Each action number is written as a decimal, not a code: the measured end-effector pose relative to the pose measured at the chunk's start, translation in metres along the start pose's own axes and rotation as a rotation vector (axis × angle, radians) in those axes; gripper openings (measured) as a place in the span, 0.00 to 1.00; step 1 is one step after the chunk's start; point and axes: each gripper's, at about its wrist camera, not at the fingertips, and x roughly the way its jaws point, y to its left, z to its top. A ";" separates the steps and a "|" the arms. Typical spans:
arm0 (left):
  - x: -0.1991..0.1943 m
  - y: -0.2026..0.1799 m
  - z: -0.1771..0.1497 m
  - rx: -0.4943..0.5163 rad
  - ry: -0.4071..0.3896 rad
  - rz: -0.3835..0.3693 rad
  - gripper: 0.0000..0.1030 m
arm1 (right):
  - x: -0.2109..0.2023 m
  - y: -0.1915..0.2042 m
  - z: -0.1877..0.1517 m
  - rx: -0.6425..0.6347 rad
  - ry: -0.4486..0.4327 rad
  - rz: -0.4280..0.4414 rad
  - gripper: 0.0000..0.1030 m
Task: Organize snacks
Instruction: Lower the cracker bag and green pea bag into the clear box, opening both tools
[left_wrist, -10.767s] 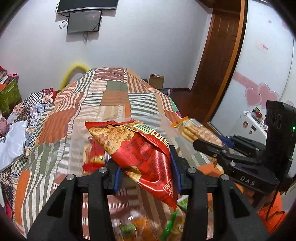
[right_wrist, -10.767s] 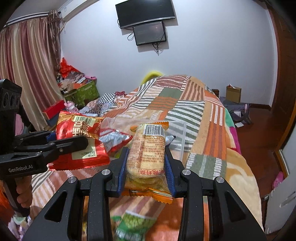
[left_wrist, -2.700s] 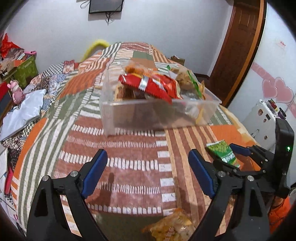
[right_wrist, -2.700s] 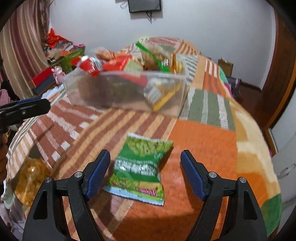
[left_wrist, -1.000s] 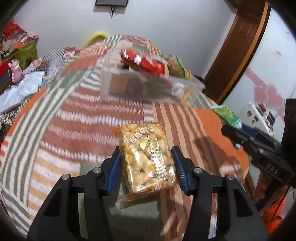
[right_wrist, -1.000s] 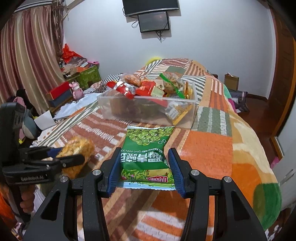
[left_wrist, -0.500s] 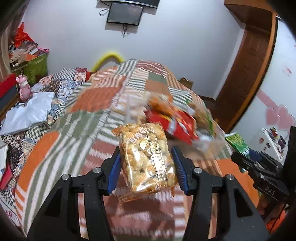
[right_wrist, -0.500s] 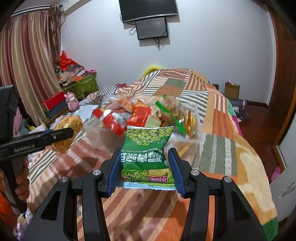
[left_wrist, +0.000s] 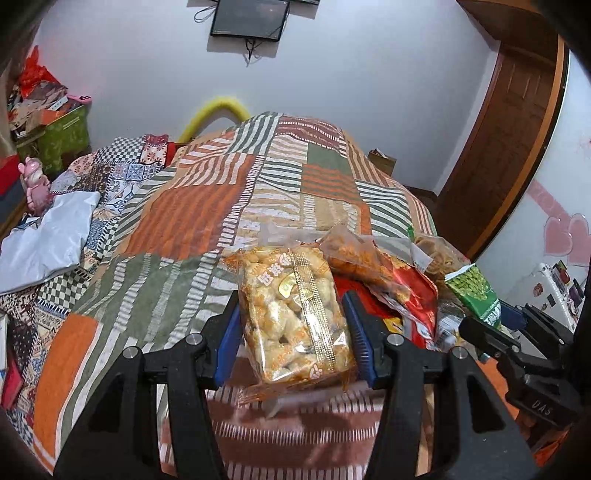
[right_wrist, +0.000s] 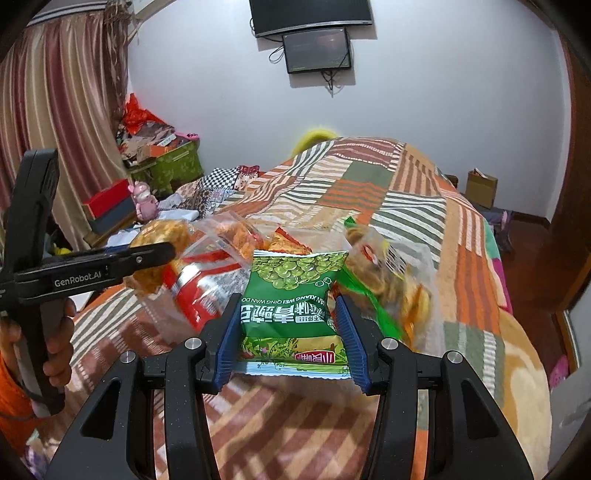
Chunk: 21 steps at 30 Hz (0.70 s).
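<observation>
Left gripper clamps the clear bag of puffs; right gripper pinches the green pea packet, both above the snack bin on the bed.

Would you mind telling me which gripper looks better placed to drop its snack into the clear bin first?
Probably the right gripper. Its green pea packet sits directly in front of the clear bin. The left gripper, holding the clear puffed-snack bag, is off toward the bin's left end.
</observation>
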 end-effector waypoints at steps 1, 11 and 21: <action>0.003 -0.001 0.001 0.008 0.002 0.001 0.51 | 0.002 0.001 0.000 -0.006 0.002 -0.002 0.45; 0.020 -0.013 0.005 0.066 0.010 0.016 0.49 | 0.018 -0.006 -0.004 0.015 0.027 0.001 0.45; 0.023 -0.017 0.004 0.065 0.025 0.026 0.55 | 0.027 -0.014 -0.006 0.046 0.048 -0.019 0.46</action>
